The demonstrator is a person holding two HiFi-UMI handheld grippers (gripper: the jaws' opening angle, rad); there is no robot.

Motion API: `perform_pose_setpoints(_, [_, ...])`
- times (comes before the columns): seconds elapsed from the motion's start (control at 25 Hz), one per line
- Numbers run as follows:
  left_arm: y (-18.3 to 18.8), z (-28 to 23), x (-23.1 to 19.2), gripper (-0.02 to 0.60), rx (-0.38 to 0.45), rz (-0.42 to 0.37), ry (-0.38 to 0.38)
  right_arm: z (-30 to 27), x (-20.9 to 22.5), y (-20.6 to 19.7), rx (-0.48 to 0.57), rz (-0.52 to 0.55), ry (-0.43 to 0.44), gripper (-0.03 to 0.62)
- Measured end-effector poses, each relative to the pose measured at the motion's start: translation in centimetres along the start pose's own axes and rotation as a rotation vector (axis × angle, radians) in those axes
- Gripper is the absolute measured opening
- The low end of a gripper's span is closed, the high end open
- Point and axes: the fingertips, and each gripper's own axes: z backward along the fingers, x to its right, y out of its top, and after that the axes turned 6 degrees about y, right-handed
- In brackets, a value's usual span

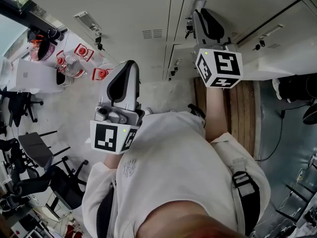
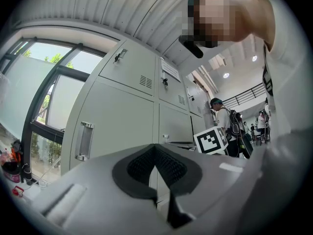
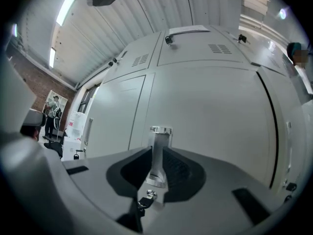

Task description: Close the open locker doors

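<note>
A bank of pale grey lockers (image 1: 163, 14) fills the top of the head view. My right gripper (image 1: 200, 11) is raised to a door, its tip at a metal pull handle (image 1: 197, 0). In the right gripper view that handle (image 3: 160, 151) shows through the notch of the gripper (image 3: 159, 165), whose jaws stand together. A small key (image 3: 146, 198) hangs below it. A door (image 1: 282, 53) stands swung out at the right. My left gripper (image 1: 126, 68) is held lower, away from the lockers and shut on nothing. Ahead of the left gripper (image 2: 156, 165) a door edge (image 2: 178, 143) juts out.
A white table with red-lidded containers (image 1: 74, 58) and black office chairs (image 1: 39, 152) stand to the left. A wooden floor strip (image 1: 242, 113) runs below the lockers. People (image 2: 222, 121) stand farther down the locker row. A closed locker door's handle (image 2: 84, 141) is at my left.
</note>
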Motion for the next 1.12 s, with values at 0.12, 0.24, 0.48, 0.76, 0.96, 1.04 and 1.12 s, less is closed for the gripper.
perform_pose_setpoints(0.12, [0.2,0.3,0.7,0.008,0.001,0.001,-0.008,1.9,0.0,1.5,0.045,-0.008,-0.004,0.037])
perform_pose_setpoints(0.24, [0.1,0.4,1.6,0.008,-0.001,0.003,-0.021,4.3,-0.7,3.2,0.091,-0.009,0.024,0.035])
perform_pose_setpoints(0.48, [-0.4,0.5,4.3,0.008,-0.011,0.015,-0.059,10.4,-3.0,4.3,0.124,-0.034,0.114,0.021])
perform_pose_setpoints(0.76, [-1.5,0.6,8.0,0.008,-0.022,0.027,-0.088,15.9,-3.7,-0.4,0.048,-0.124,0.132,0.017])
perform_pose_setpoints(0.96, [-2.9,1.0,10.2,0.008,-0.037,0.023,-0.090,18.0,-4.7,-4.7,-0.032,-0.179,0.154,0.017])
perform_pose_setpoints(1.04, [-3.2,1.3,10.7,0.008,-0.044,0.018,-0.086,18.6,-5.4,-5.9,-0.057,-0.201,0.178,0.017])
perform_pose_setpoints(1.12, [-3.5,1.6,10.8,0.008,-0.054,0.015,-0.074,18.9,-6.0,-6.4,-0.070,-0.214,0.199,0.017])
